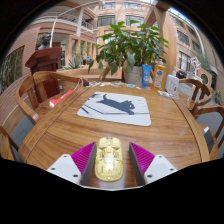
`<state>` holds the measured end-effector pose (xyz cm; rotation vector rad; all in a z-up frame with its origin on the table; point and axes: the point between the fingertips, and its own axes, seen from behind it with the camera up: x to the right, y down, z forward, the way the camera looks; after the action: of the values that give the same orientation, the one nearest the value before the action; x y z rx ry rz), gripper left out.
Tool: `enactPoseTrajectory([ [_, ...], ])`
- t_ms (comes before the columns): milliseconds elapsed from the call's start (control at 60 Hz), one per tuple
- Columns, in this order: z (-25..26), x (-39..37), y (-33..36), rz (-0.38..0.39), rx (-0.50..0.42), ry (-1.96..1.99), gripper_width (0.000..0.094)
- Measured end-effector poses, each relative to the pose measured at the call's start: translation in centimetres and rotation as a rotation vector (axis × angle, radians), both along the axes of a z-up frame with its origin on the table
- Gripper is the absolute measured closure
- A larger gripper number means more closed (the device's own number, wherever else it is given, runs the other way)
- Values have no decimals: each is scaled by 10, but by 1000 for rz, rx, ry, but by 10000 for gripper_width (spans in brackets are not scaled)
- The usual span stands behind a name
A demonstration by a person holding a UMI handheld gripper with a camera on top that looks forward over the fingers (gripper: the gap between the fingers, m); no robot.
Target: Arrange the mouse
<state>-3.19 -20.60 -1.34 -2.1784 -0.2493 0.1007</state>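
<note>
The tool [109, 160] sits nearest, at six o'clock, its two fingers carrying magenta pads [83, 156] on their inner faces. Between them lies a pale yellow mouse [109, 158], its long axis running straight ahead along the fingers. Both pads appear to touch its sides, so the tool looks clamped on the mouse, which seems held just above the near edge of the counter [60, 125].

The counter is a round wooden one with visible plank grain, spreading out ahead of the fingers. Toward twelve o'clock from the mouse, near the counter's middle, lies a light grey mouse mat [116, 108] with a dark printed shape across it; it is slightly skewed and rests flat on the wood, well apart from the mouse.

Wooden chairs ring the counter: one at about nine o'clock [30, 95] and another at about three o'clock [205, 100].

Beyond the mat, at the far edge of the counter around one o'clock, stands a large leafy potted plant [130, 45]. Just beside it, to its right, are a blue container [147, 75] and a few small pale items too small to identify.

Farthest off, a multi-storey building with balconies [95, 20] fills the background.
</note>
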Motion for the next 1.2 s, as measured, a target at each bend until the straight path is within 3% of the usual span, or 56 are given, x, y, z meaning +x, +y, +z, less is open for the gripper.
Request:
enactPoseTrajectory([
  [33,0,0,0,-11,3,-5,324],
  [83,0,-4,1,-9,10,-7,458],
  [300,3,-6,4,-56,36,5,580],
  [500,31,-5,1,-65,84,-16,580],
  [600,85,-16,9,-53,152,48,581],
  [767,204,-25,61,-38,355,118,581],
  [883,228,-24,118,-62,416,120,583],
  [967,207,-25,172,-89,353,101,584],
  [1083,129,-27,214,-107,180,105,584],
  [1200,59,-18,228,-137,71,45,583],
])
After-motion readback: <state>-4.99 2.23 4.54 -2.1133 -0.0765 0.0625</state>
